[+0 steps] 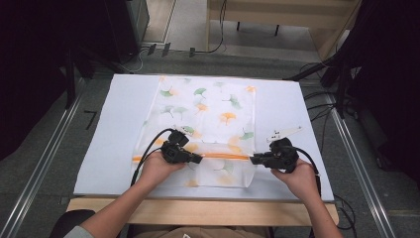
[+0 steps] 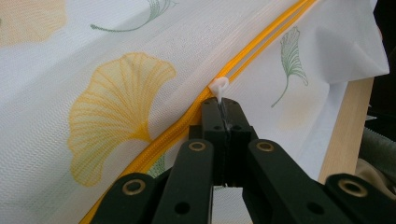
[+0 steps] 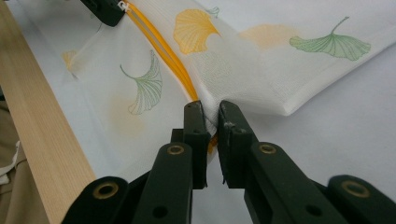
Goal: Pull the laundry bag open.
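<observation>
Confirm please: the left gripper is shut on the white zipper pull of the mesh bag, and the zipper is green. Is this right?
Not quite. The zipper is orange, not green, as the left gripper view shows; green appears only on some printed leaves. The rest holds: the left gripper is shut on the white zipper pull of the mesh bag.

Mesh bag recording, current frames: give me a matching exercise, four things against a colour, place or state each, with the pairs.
Things:
1. zipper
2. zipper pull
3. left gripper
4. right gripper

Descriptions:
a. white, pinched between jaws
b. shut on the bag's edge at the zipper's end
c. orange, running across the bag
d. shut on the pull tab

Pairs: 1-c, 2-a, 3-d, 4-b
</observation>
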The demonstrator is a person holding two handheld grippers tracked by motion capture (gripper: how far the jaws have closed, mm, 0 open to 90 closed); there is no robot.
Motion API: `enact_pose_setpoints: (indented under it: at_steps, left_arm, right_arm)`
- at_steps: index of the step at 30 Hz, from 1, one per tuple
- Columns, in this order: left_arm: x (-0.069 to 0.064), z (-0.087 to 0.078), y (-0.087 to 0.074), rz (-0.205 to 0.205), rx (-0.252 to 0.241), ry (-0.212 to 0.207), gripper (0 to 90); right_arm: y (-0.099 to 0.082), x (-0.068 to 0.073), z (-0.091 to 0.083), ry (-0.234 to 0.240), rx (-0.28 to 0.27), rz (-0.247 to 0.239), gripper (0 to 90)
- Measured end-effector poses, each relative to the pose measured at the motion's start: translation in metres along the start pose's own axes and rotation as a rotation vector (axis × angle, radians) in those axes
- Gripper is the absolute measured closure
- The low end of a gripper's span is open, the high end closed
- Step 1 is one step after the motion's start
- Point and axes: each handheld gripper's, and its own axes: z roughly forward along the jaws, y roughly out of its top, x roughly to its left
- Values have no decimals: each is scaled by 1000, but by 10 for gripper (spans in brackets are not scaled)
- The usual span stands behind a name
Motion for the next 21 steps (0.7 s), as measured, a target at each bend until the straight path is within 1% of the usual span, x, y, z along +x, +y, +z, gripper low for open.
enact_pose_setpoints:
  at_steps: [1,2,4,6,7,11,12,13,17,21]
  left_arm:
    - [1,0,0,0,1,-4,900]
    - [1,1,-1,-10,-6,-8,900]
    - [2,1,0,-3,-1,-4,900]
    - [3,1,0,-1,6,-10,900]
    - [3,1,0,-5,2,-10,900]
    - [5,-1,-1,-8,15,-6,900]
    - [6,-3,-2,-6,17,-1,900]
    - [7,-5,-3,-17,19,1,900]
    - [14,-13,-8,-24,34,12,900]
    - [20,-20,-14,-31,49,13,900]
  right_arm:
    - [0,0,0,1,-1,0,844]
    - [-1,-1,0,2,0,0,844]
    - [-1,-1,1,-1,3,-1,844]
    - [-1,0,0,0,4,0,844]
    - [-2,0,0,2,3,-3,844]
    - [-3,0,0,4,0,-3,844]
    - [-3,0,0,4,1,-4,844]
    - [-3,0,0,4,0,-4,843]
    - [-4,-1,0,1,8,1,843]
    - [-4,-2,-1,0,6,4,843]
